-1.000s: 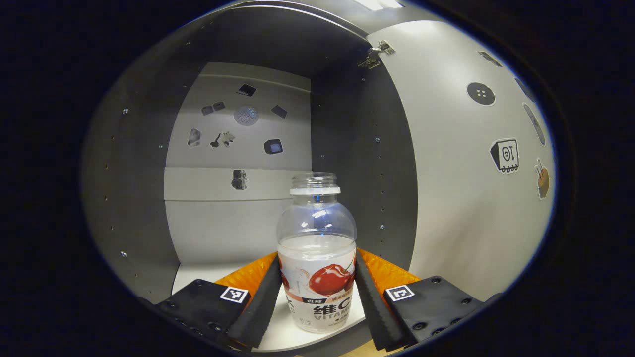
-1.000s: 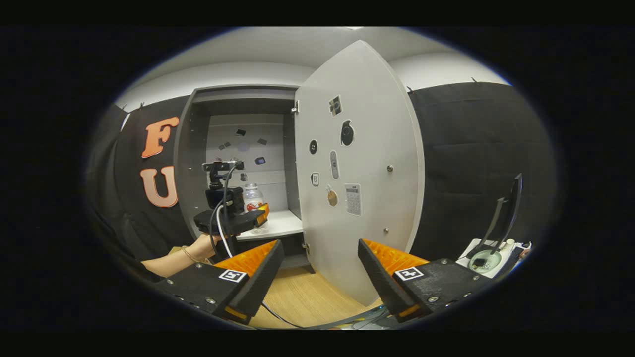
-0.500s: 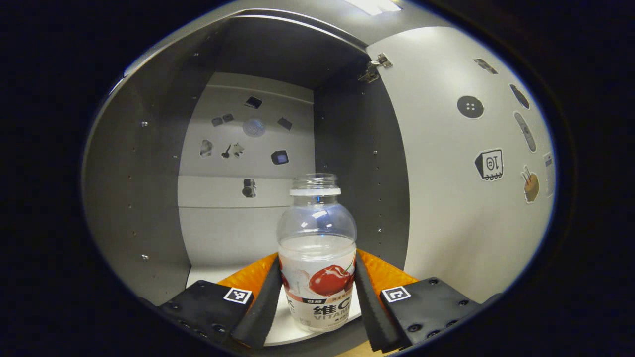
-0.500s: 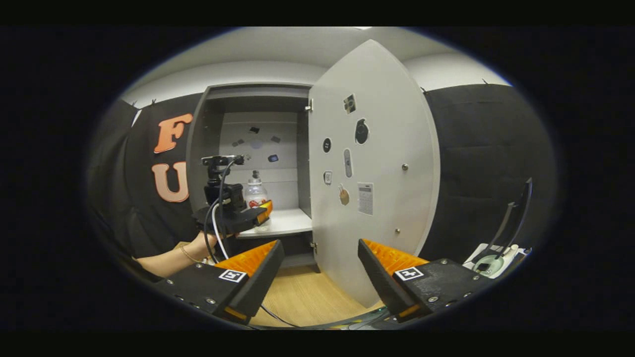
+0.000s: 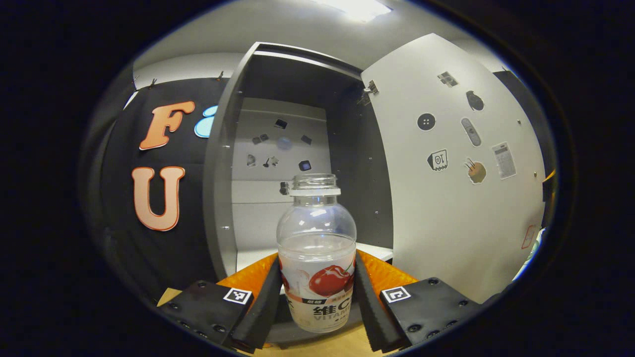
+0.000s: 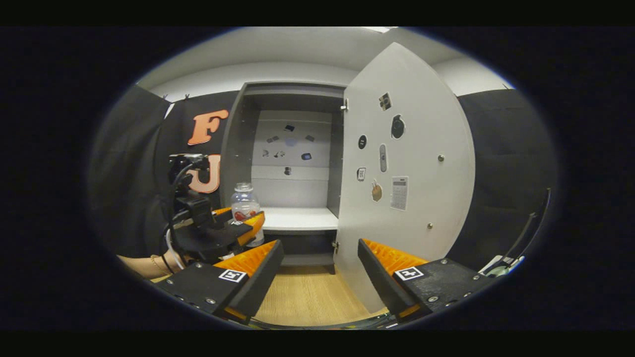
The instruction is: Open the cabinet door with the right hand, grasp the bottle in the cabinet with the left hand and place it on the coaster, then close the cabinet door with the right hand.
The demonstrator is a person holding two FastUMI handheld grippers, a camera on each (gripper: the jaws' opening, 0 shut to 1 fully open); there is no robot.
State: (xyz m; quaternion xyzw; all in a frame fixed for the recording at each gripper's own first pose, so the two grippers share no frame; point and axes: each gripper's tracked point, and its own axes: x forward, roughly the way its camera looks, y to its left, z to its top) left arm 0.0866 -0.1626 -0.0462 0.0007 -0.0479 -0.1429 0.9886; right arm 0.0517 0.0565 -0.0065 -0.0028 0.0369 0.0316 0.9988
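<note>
A clear uncapped bottle (image 5: 316, 248) with a cherry label and a little liquid stands upright between my left gripper's (image 5: 317, 297) fingers, which press on both its sides. It hangs in front of the grey cabinet (image 5: 278, 198), out past the shelf's front edge. In the right gripper view the same bottle (image 6: 244, 206) is held by the left gripper (image 6: 233, 229) to the left of the cabinet opening (image 6: 292, 173). The cabinet door (image 6: 402, 168) stands wide open on the right. My right gripper (image 6: 320, 270) is open, with nothing between its fingers, in front of the door.
The white shelf (image 6: 297, 218) inside the cabinet is bare. A wooden tabletop (image 6: 302, 297) lies below. Stickers dot the door (image 5: 446, 163) and the cabinet's back panel. A person's hand and cable (image 6: 163, 255) sit behind the left gripper. A dark stand (image 6: 526, 233) rises at far right.
My left gripper has drawn back out of the cabinet with the bottle, leftward off the shelf. The right gripper has backed away and turned so the cabinet sits more central.
</note>
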